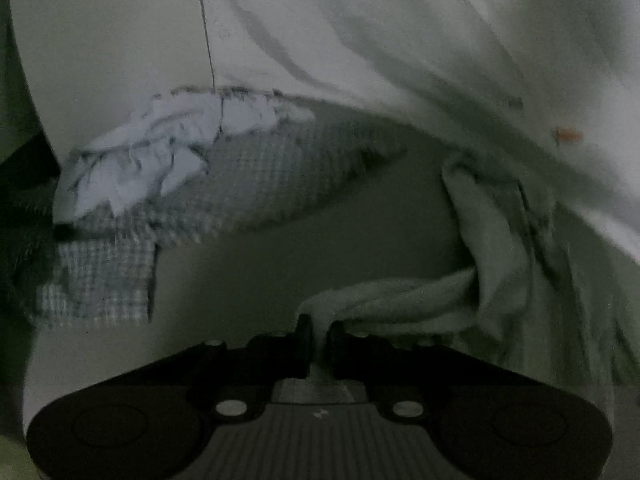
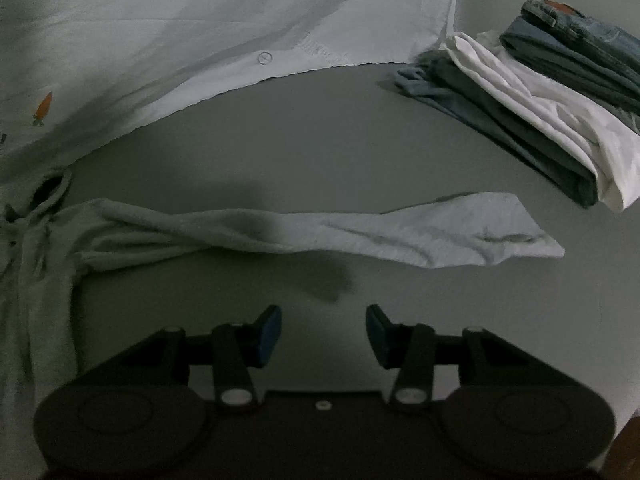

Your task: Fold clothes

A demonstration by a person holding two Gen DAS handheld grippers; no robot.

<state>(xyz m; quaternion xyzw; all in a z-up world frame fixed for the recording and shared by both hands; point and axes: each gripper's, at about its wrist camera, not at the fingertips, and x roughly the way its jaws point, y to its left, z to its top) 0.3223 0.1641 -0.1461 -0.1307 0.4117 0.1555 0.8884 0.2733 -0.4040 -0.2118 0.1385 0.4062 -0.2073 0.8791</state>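
Left gripper (image 1: 319,334) is pinched nearly shut on a bunched end of the pale grey-green terry-knit garment (image 1: 492,248), with fabric visibly caught between the black fingers (image 1: 304,332); the cloth trails right and up from there. Right gripper (image 2: 323,330) stands about half open with nothing between its blue-padded fingers (image 2: 269,326), hovering over the bare grey surface (image 2: 320,128) just near of the garment's long sleeve (image 2: 400,232), which lies stretched flat towards the right. Step in hand looks like spreading the garment before folding. To do it well: bring the right fingers onto the sleeve's right end, grip a single layer edge rather than a bunch, then pull both hands apart evenly to flatten twists near the hood area at left. Keep clear of the folded stack of denim, dark grey and white clothes (image 2: 560,92) far right, and of the white carrot-print sheet (image 2: 200,40) at the far side. A checked grey cloth (image 1: 240,176) lies at left in the left wrist view, untouched.
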